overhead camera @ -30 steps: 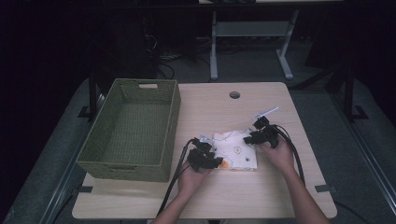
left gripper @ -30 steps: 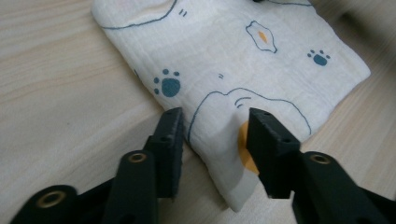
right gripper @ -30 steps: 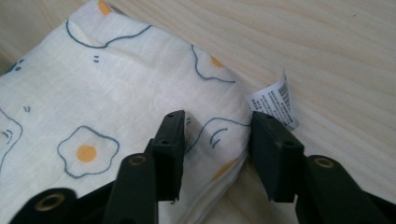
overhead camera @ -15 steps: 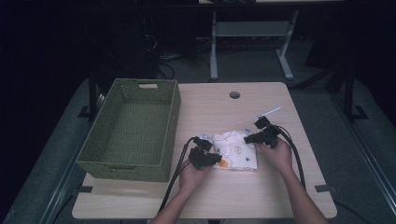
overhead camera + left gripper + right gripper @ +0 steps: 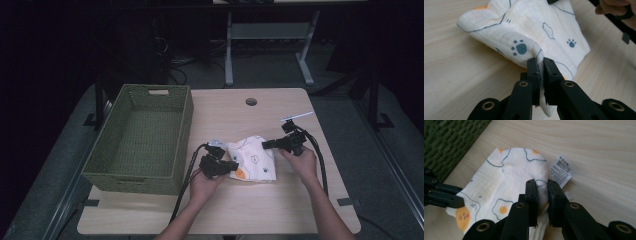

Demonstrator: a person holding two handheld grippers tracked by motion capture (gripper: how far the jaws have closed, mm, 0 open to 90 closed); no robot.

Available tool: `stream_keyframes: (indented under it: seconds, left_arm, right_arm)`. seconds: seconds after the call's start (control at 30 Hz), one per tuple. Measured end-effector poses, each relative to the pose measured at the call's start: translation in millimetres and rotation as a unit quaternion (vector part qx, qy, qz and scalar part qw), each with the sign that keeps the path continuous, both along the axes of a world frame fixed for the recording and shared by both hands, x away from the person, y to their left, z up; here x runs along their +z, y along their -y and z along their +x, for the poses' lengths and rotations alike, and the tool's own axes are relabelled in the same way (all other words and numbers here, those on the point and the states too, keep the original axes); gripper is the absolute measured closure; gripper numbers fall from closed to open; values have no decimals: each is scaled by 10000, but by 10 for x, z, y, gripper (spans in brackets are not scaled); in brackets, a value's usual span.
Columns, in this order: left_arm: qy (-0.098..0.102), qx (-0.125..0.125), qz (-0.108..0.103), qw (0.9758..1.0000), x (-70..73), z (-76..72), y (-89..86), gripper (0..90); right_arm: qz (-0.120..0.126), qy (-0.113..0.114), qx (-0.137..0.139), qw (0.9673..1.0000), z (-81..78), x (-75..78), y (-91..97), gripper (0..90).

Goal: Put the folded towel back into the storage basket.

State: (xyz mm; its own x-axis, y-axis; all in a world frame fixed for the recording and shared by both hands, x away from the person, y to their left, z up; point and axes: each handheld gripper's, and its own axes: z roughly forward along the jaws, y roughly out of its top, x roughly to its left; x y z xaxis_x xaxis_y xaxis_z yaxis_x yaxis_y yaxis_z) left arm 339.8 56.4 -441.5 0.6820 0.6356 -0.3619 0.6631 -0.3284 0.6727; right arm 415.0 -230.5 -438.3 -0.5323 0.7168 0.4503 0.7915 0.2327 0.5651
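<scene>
While I am watching from the high view, both claws have just been closing on the cloth since the earlier frame; the left claw is gripping its near-left edge, the right claw its far-right edge, beside the green basket on the counter.

Looking along the left claw, I am seeing it pinching a raised fold with paw prints.

Looking along the right claw, I am seeing it pinching the egg-printed hem just beside a barcode tag, its writing too small to read.
</scene>
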Motion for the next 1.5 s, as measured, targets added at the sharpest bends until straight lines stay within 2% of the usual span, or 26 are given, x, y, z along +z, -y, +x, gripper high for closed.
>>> stream_keyframes:
  seconds: [0.03, 0.07, 0.1, 0.13, 0.23, 0.27, 0.37, 0.43, 0.47, 0.5, 0.53, 0.57, 0.6, 0.7, 0.73, 0.77, 0.93, 1.5]
  left_arm:
    - [0, 0, 0, 10000, 0, 0, 0, 853]
    - [-23, -2, -94, 10000, 38, 1, -11, 853]
    - [-19, -21, -118, 9999, 63, 3, -22, 853]
    - [-9, -39, -238, 9997, 129, 5, -46, 853]
    - [-18, -44, -293, 9996, 161, 7, -59, 853]
    - [-50, -76, -453, 9989, 249, 18, -104, 853]
    - [-54, -127, -564, 9983, 339, 22, -143, 853]
    - [-50, -155, -592, 9981, 371, 23, -157, 853]
    - [-27, -190, -645, 9977, 438, 22, -186, 853]
    - [-27, -190, -645, 9977, 438, 22, -186, 854]
    - [-32, -205, -703, 9973, 472, 22, -204, 854]
    - [-36, -244, -785, 9966, 539, 29, -246, 853]
    - [-36, -244, -785, 9966, 539, 29, -246, 853]
    - [-20, -325, -956, 9949, 670, 30, -335, 852]
    - [33, -328, -920, 9952, 729, 28, -370, 852]
    - [33, -328, -920, 9952, 729, 28, -370, 852]
    - [116, -372, -959, 9946, 904, 44, -527, 852]
    - [205, -396, -1017, 9938, 1177, 117, -909, 852]
  right_arm:
    - [0, 0, 0, 10000, 0, 0, 0, 801]
    - [53, -1, 1, 10000, -3, 17, 12, 801]
    - [157, -17, -16, 9999, -8, 37, 24, 801]
    - [279, -51, -23, 9996, -14, 62, 43, 801]
    - [336, -45, -19, 9994, -17, 74, 55, 801]
    - [488, -40, -33, 9988, -27, 119, 79, 801]
    - [622, -32, -42, 9981, -34, 167, 98, 801]
    - [625, -45, -34, 9980, -35, 192, 98, 801]
    - [697, -17, -18, 9976, -41, 258, 81, 801]
    - [714, 25, 7, 9974, -41, 294, 71, 801]
    - [714, 25, 7, 9974, -41, 294, 71, 801]
    - [758, 96, 48, 9971, -44, 369, 43, 801]
    - [758, 96, 48, 9971, -44, 369, 43, 801]
    - [837, 148, 103, 9963, -38, 487, -7, 801]
    - [917, 175, 107, 9956, -39, 535, -24, 801]
    - [917, 175, 107, 9956, -39, 535, -24, 801]
    - [1031, 244, 184, 9942, -16, 699, -113, 800]
    - [1111, 333, 335, 9927, 87, 1017, -449, 801]
